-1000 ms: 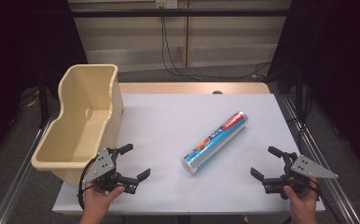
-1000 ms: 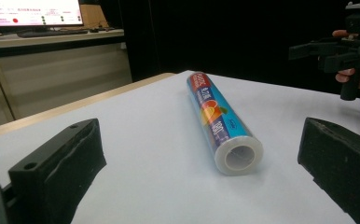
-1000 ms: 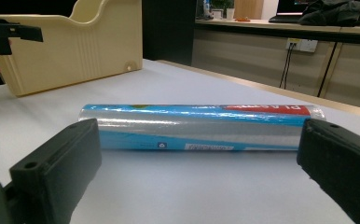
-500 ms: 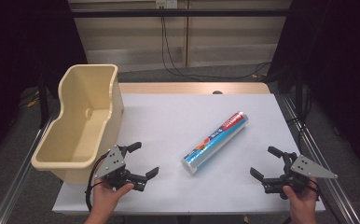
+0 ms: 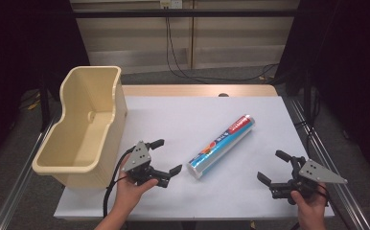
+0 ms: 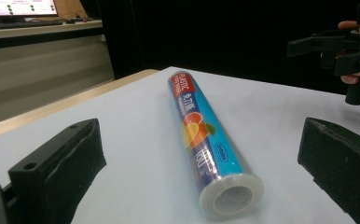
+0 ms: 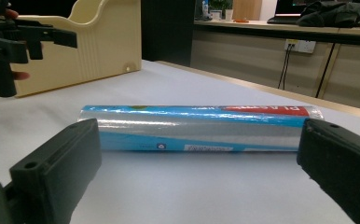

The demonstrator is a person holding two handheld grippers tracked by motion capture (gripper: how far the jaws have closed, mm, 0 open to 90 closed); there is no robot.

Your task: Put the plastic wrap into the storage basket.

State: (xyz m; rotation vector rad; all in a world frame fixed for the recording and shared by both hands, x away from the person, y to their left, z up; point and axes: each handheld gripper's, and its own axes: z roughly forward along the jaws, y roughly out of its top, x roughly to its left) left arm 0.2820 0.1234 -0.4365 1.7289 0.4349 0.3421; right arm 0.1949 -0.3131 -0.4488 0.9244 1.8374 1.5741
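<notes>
On the white counter (image 5: 173, 120), seen from the high view, a roll of plastic wrap (image 5: 221, 146) lies diagonally near the middle, well apart from the cream bin (image 5: 85, 129) at the left edge. The left tongs (image 5: 165, 156) sit just beside the roll's near end, spread wide and empty; the right tongs (image 5: 274, 166) hover farther off, also spread and empty.

Along the left gripper view, the roll (image 6: 201, 135) points end-on between the spread jaws, its hollow cardboard core showing. That core suggests a light, stiff tube that will not sag when lifted.

Across the right gripper view, the roll (image 7: 201, 128) lies broadside between the jaws, its wrapper glossy with glare. The film looks slick and the round body may spin or roll away, so a firm pinch across the middle of its length seems the safest hold.
</notes>
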